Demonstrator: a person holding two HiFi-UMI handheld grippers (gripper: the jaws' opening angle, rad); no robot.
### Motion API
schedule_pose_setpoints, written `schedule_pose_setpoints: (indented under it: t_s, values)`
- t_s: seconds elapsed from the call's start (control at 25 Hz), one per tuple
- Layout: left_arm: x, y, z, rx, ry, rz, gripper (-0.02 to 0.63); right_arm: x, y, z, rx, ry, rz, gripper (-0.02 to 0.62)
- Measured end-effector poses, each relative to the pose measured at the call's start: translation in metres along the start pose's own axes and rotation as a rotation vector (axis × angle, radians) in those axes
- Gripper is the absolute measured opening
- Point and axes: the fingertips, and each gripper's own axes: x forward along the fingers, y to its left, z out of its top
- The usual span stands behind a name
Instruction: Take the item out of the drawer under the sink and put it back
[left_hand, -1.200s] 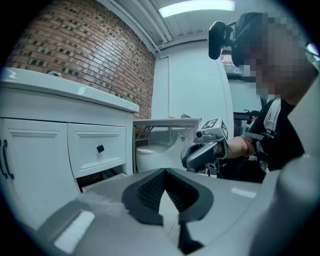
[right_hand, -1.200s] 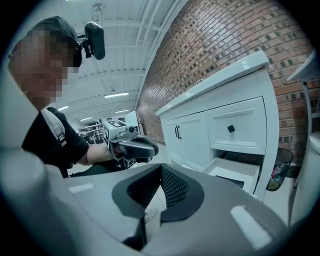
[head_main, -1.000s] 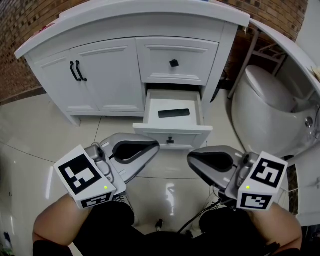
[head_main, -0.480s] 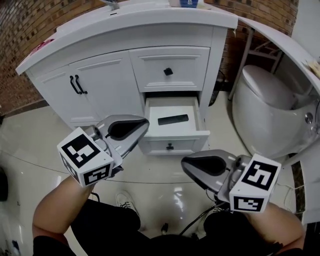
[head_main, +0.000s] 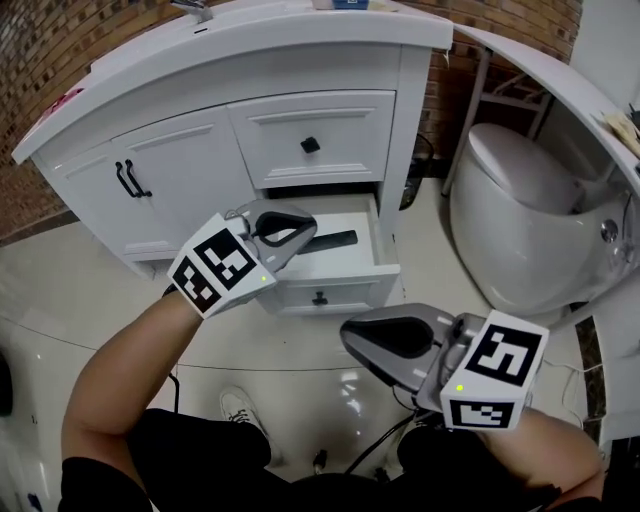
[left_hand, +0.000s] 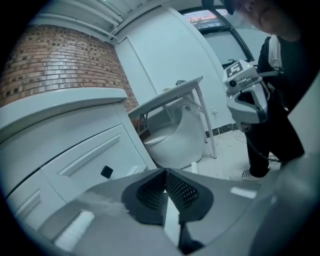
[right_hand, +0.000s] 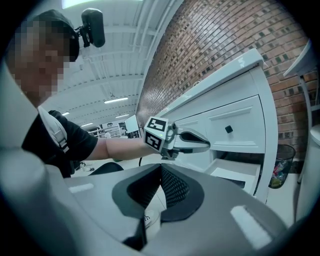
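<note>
Head view, left to right: white two-door vanity cabinet (head_main: 150, 190); left gripper (head_main: 305, 228), jaws closed together and empty, over the open white lower drawer (head_main: 330, 285), in which the flat black rectangular item (head_main: 338, 240) lies. Right gripper (head_main: 350, 338), jaws likewise pressed together on nothing, low before the drawer; white toilet (head_main: 520, 200) at far right.

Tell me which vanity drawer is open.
The lower drawer, pulled out with a black item lying inside; the upper drawer above it sits shut and flush.
</note>
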Motion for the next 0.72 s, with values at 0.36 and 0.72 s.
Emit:
schedule_pose_setpoints:
  t_s: [0.36,0.72]
  values:
    - [0.072,0.02,-0.064,0.029,0.186,-0.032,0.041,0.001,-0.002,-0.008,0.032,0.025,0.029,0.008]
    - [0.126,0.017,-0.126,0.041,0.348,-0.161,0.12,0.005,-0.011,-0.008,0.045,0.026,0.036,0.008]
